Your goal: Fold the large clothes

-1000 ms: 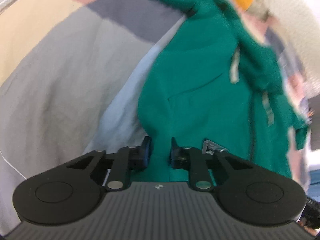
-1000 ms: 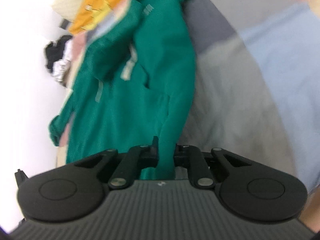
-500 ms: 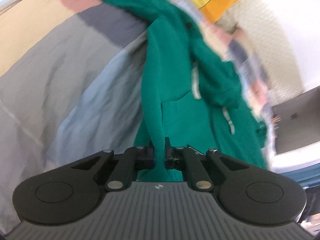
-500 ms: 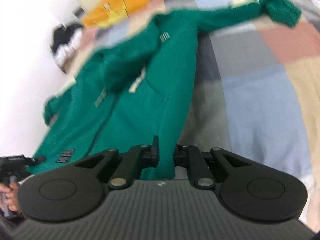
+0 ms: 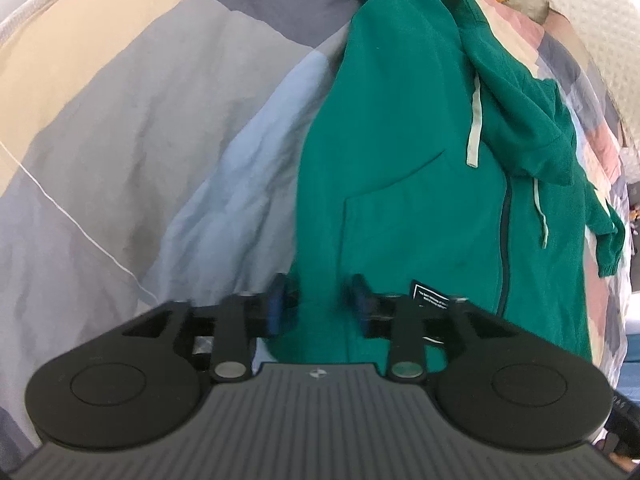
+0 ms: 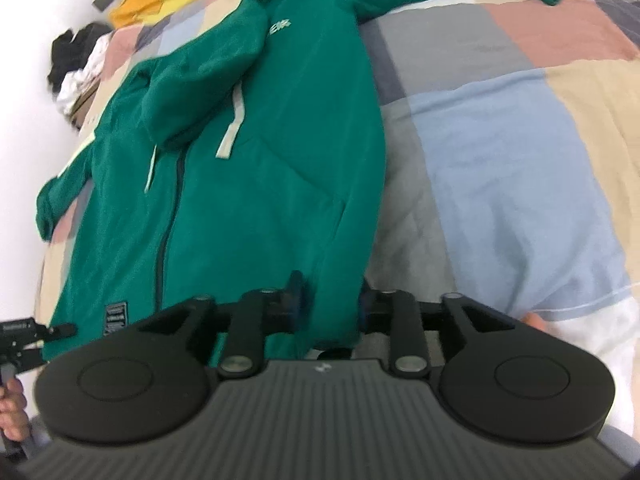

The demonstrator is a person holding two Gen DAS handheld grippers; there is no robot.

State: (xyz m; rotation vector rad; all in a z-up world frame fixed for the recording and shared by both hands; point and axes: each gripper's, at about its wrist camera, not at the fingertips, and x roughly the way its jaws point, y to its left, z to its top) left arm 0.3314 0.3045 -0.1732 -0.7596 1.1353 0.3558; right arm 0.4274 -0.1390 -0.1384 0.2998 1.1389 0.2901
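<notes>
Green hoodie (image 6: 256, 184): soft matt fleece-like cloth, pale flat woven drawcords (image 6: 232, 128), small dark sewn patch (image 5: 431, 295).
Patchwork bedcover (image 6: 500, 152): matt cotton-like cloth, lightly creased.
Left gripper (image 5: 320, 300) and right gripper (image 6: 330, 300): matt black plastic, ribbed housing (small silvery metal pivot pins).

left gripper (image 5: 320, 300): jaws apart over hem | green hoodie (image 5: 400, 160): centre-right, flat | patchwork bedspread (image 5: 140, 120): left

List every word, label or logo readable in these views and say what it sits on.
Black patch at the green hoodie hem: white lines of print, too small to read.
Pale chest logo: blurred, unreadable.
Small emblem on the claw body: a mark, no letters.
Nothing else legible.
</notes>
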